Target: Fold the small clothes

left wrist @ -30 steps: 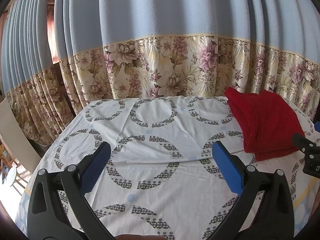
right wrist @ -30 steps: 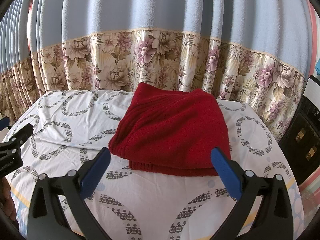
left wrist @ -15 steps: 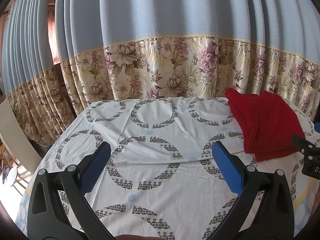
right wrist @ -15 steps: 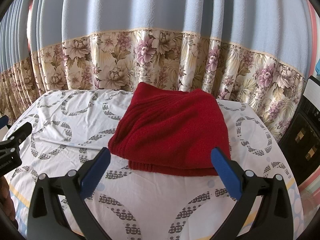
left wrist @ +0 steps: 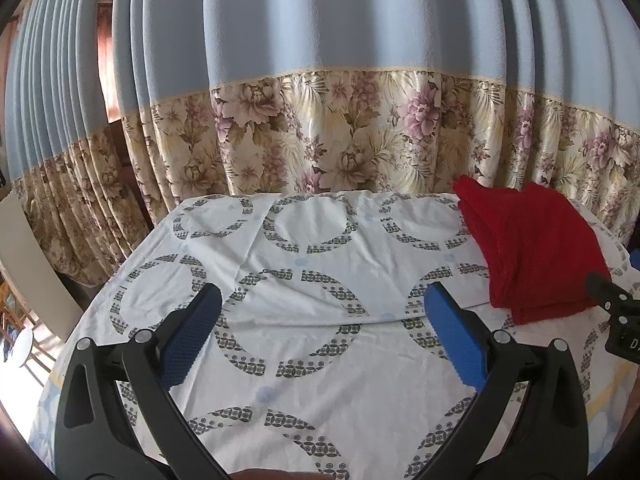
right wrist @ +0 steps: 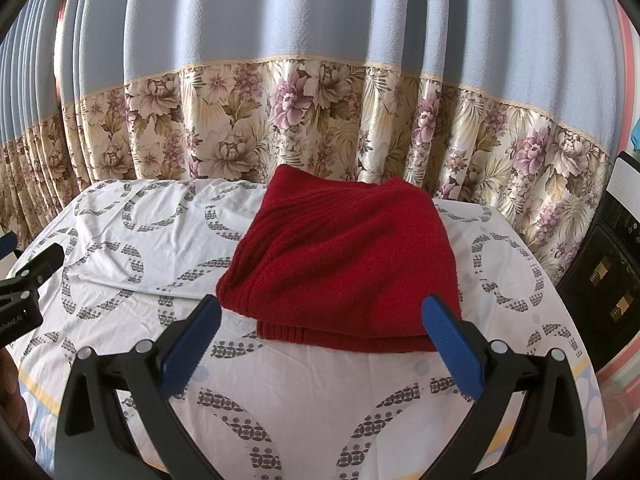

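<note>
1. A pleated curtain (right wrist: 320, 80) — pale blue above, floral band below — fills the background in both wrist views.
2. A tabletop under a white cloth (right wrist: 312, 392) printed with grey rings takes up the lower half; a crease crosses the cloth's left part.
3. A red knitted garment (right wrist: 344, 264) lies already folded into a thick rectangle on the right part of the tabletop, directly ahead of the right gripper (right wrist: 320, 340). In the left view the garment (left wrist: 532, 248) sits far to the right.
4. It looks soft, light and floppy, likely to sag and unfold if lifted by one layer; the stacked near edge seems the safest hold.
5. The right gripper's jaws stand wide apart, empty, just short of the garment.
6. The left gripper (left wrist: 320, 332) hovers over bare cloth, jaws wide, holding nothing.
7. Hidden: the garment's type, sleeves and underside — the folds conceal them. The tabletop's edges are cut off by the frame.
</note>
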